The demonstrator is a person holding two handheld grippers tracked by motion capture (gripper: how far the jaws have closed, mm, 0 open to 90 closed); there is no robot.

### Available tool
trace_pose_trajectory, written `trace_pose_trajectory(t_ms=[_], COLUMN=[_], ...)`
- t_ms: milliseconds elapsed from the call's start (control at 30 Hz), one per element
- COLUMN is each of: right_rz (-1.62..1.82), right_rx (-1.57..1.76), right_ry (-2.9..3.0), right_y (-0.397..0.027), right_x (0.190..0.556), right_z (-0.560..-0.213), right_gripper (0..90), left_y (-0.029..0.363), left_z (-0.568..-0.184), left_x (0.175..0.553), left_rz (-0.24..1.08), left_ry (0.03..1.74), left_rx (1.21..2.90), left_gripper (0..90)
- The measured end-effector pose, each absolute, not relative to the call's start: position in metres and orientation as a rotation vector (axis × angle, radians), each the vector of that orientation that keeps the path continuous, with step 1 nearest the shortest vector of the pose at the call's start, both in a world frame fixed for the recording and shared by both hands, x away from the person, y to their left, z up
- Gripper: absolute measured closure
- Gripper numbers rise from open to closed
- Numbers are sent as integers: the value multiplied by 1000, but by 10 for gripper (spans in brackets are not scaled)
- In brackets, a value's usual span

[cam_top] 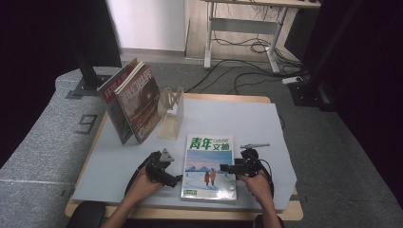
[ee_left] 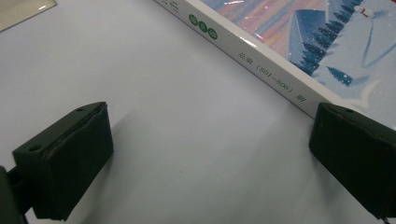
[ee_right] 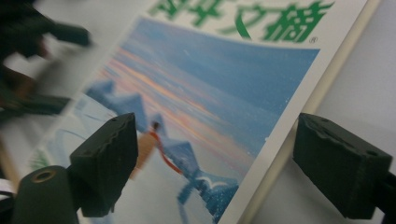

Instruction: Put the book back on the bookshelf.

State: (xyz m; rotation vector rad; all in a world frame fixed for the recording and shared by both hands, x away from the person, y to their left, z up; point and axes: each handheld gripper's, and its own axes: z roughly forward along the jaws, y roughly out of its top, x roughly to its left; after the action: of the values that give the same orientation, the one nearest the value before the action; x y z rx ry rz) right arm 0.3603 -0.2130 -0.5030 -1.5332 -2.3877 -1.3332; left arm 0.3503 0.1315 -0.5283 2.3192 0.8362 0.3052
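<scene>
While both tools flank it, the scene reads as follows.

Magazine: lies flat, cover up, near the front edge of the bench, between the two hands. Green title characters at the top, a snowy scene with two small figures below.

Magazine spine: in the left gripper view the white spine with green marks runs diagonally across the frame, resting on the bench surface.

Left tool: at the magazine's left edge, near its lower corner. Jaws spread wide; one jaw sits against or just over the spine, the other stands well clear on bare bench. Nothing is grasped.

Right tool: comes in from the right, over the magazine's right edge. Jaws released and wide; one hangs over the cover picture, the other beyond the page edge. Contact with the cover cannot be told.

Stand: pale, towards the rear of the bench, behind the magazine.

Upright magazines: two leaning just left of the stand.

Pen-like item: grey, lying just right of the magazine's top corner.
</scene>
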Motion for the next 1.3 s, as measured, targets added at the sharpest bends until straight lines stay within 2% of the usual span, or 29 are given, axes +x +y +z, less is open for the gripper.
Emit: trace_pose_trajectory(t_ms=[233,300,967,1100,1300], right_rz=[-1333,-1295,-1372,-1387,-1398], right_rx=[-1530,-1498,-1454,-1469,-1483], right_ry=[-2390,-2359,-2443,-2464,-2491], right_y=[-213,-214,-202,-200,-205], right_x=[360,362,368,370,369], right_z=[-502,-508,-513,-512,-507], right_gripper=[182,244,246,345,624], left_y=[131,132,132,132,132], left_z=[-528,-528,-529,-529,-529], left_x=[350,350,350,350,350], left_rz=[305,305,306,306,306], left_ry=[837,836,836,836,836], left_rx=[2317,2318,2316,2317,2316], left_gripper=[0,0,0,0,0])
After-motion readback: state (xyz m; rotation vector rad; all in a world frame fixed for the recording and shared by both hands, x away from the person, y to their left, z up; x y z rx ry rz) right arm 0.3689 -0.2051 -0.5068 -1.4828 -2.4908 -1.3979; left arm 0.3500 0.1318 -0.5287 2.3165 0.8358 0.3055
